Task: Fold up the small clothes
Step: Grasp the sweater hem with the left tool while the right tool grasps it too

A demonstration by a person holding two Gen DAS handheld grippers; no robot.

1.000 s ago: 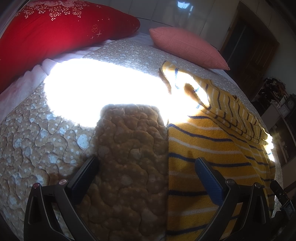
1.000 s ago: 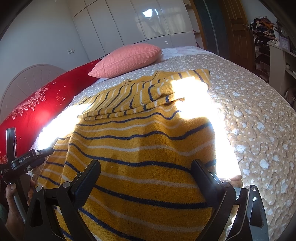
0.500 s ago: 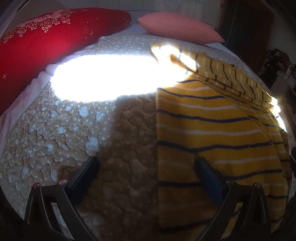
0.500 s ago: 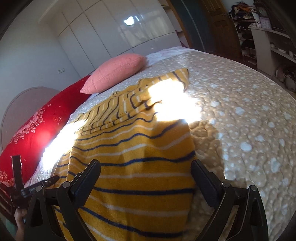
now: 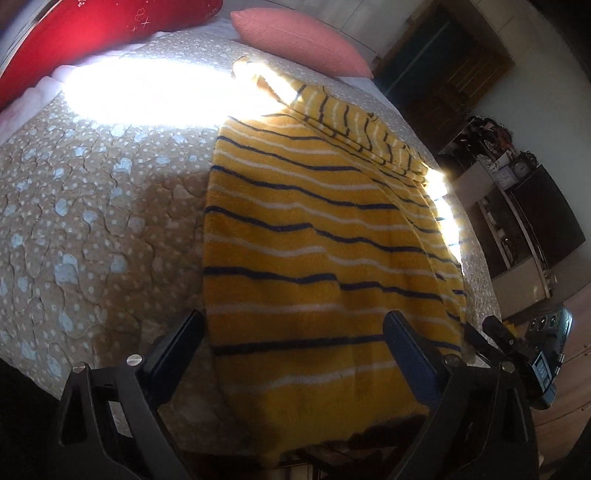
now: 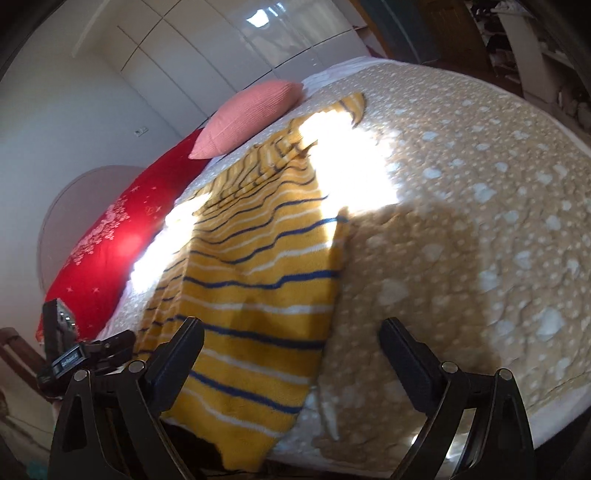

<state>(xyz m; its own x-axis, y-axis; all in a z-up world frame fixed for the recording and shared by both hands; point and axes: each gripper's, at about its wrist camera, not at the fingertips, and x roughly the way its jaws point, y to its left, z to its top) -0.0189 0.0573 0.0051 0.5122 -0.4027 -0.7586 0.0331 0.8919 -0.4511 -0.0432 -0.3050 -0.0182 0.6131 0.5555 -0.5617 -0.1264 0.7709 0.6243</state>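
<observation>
A yellow sweater with navy and white stripes (image 5: 314, 251) lies flat on the quilted beige bedspread (image 5: 92, 192), its hem hanging over the near bed edge. Its sleeves are folded across the far end. My left gripper (image 5: 295, 350) is open and empty, low over the hem's left corner. My right gripper (image 6: 291, 354) is open and empty, over the hem's right corner; the sweater (image 6: 258, 288) fills the left half of that view. The right gripper's body shows at the left wrist view's right edge (image 5: 517, 350); the left one shows in the right wrist view (image 6: 74, 358).
A red patterned pillow (image 5: 92, 26) and a pink pillow (image 5: 303, 37) lie at the bed's head. A bright sun patch (image 5: 155, 92) crosses the bedspread. Shelves and a dark cabinet (image 5: 535, 221) stand right of the bed. White wardrobe doors (image 6: 240, 48) are behind.
Both grippers have drawn back toward the near bed edge and tilted, staying open. The sweater's hem is now between their fingers; the sweater itself has not visibly moved.
</observation>
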